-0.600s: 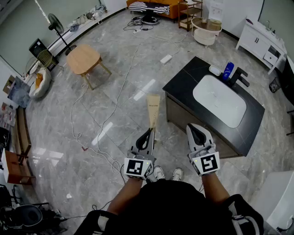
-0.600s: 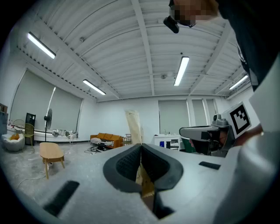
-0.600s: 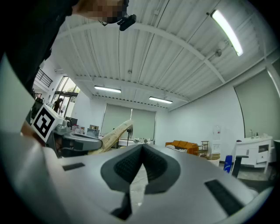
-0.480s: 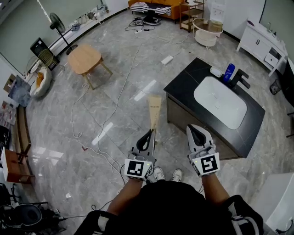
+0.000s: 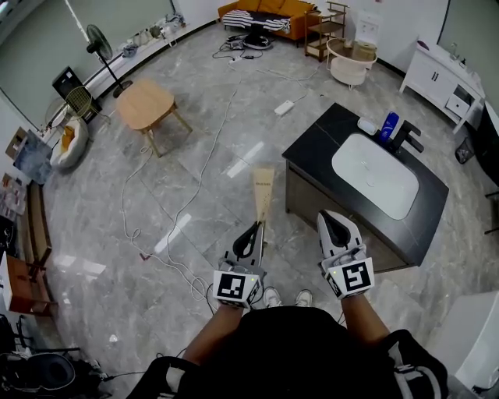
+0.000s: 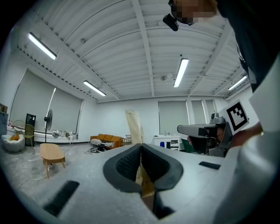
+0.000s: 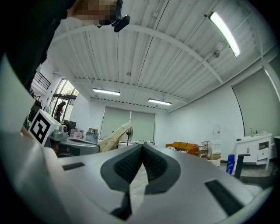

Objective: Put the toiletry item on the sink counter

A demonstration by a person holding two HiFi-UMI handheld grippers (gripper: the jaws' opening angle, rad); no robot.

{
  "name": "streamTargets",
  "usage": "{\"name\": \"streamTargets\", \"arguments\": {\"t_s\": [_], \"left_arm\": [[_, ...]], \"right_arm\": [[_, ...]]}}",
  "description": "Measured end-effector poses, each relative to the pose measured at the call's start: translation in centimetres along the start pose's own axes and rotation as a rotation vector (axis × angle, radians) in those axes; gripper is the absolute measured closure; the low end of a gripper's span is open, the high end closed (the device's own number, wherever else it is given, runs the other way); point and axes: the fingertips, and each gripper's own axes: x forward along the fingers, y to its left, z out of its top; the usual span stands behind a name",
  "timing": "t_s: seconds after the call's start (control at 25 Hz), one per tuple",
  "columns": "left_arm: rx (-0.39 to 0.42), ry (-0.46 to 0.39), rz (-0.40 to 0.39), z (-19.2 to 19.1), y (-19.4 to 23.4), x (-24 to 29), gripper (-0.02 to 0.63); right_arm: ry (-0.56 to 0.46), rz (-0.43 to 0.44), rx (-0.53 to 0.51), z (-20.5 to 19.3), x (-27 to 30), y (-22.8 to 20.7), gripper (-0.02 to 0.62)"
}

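Left hand-held gripper (image 5: 255, 227) tight on tan toiletry packet (image 5: 261, 187), near sink counter (image 5: 312, 148).

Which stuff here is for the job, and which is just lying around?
For the job:
tan packet, pinched in the left gripper
black sink counter

Just lying about:
wooden table
fan
orange sofa
blue bottle

I'm looking down on a grey marble floor (image 5: 156, 187) gleaming under ceiling strip lights (image 6: 180, 72). A wooden table (image 5: 145, 104) is standing upper left near a fan (image 5: 99, 47), an orange sofa (image 5: 265, 9) is sitting top centre, and the black sink counter (image 5: 320, 148) is occupying the right.
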Motion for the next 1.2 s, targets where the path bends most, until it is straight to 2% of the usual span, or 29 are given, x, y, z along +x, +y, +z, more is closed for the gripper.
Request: {"name": "streamTargets", "arguments": {"t_s": [0.24, 0.4, 0.6, 0.8, 1.0, 1.2], "left_arm": [[0.029, -0.025, -0.042, 0.8, 0.7, -1.1, 0.594], [0.019, -0.023, -0.055, 0.5, 1.4, -1.2, 0.594], [0.017, -0.002, -0.042, -0.4, 2.9, 0.2, 0.594], [0.017, 0.017, -0.026, -1.5, 4.4, 2.9, 0.594], [0.015, 0.023, -0.038, -1.8, 6.0, 7.5, 0.594], [0.014, 0.032, -0.053, -2.5, 7.2, 13.4, 0.594]], "right_arm": [[-0.011, -0.018, -0.003, 0.4, 0.7, 1.7, 0.589], [-0.002, -0.018, 0.0, 0.1, 1.3, 2.2, 0.589], [0.001, -0.029, 0.03, -0.4, 2.7, 1.6, 0.589], [0.022, -0.053, 0.057, -2.3, 4.4, -0.5, 0.589], [0.046, -0.09, 0.095, -3.6, 8.0, -4.4, 0.591], [0.077, -0.069, 0.052, -4.9, 12.5, -8.4, 0.589]]}}
